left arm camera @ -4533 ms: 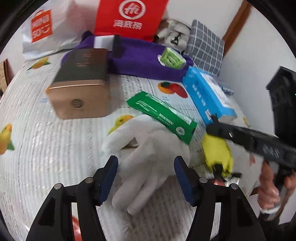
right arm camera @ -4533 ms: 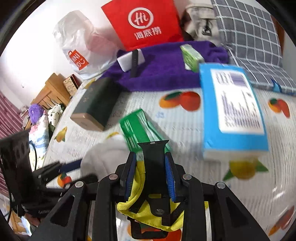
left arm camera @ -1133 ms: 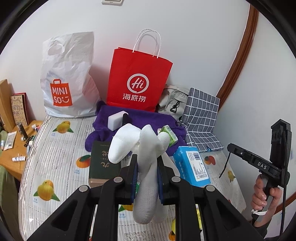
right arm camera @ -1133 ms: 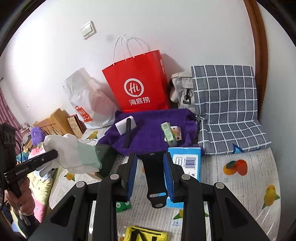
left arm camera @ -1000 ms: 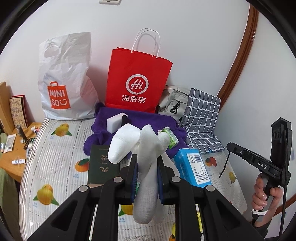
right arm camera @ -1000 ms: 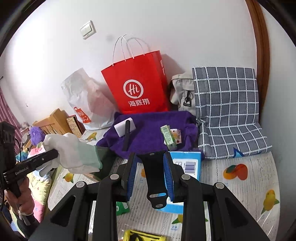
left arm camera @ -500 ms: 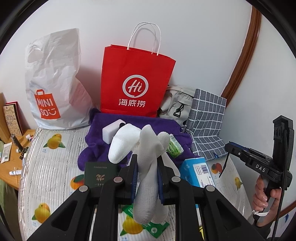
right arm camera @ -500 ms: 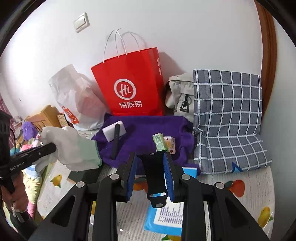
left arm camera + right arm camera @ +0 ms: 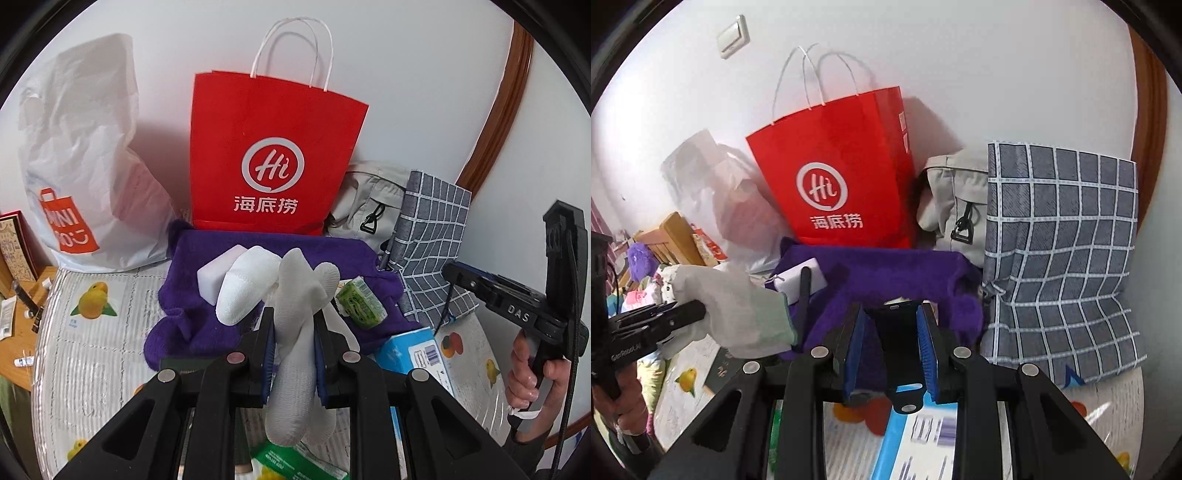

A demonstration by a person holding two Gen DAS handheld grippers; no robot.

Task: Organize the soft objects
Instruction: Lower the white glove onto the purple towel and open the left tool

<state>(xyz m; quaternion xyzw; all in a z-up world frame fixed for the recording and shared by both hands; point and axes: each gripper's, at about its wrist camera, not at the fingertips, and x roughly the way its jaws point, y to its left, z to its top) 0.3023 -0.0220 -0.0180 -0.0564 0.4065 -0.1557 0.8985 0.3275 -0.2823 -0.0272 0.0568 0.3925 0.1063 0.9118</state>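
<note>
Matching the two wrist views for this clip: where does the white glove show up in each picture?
Left wrist view: the white glove sits at centre, clamped between the left gripper's jaws, fingers splayed upward.
Right wrist view: the white glove appears at the left edge, held out on the left gripper, cuff pointing toward centre.
Shared landmark: the red paper bag standing against the wall behind the purple towel.

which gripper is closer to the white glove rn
Left. The left gripper is shut on the white glove, pads pressing its sides. The right gripper is off to the glove's side, apart from it, clamped on a black strap.
</note>
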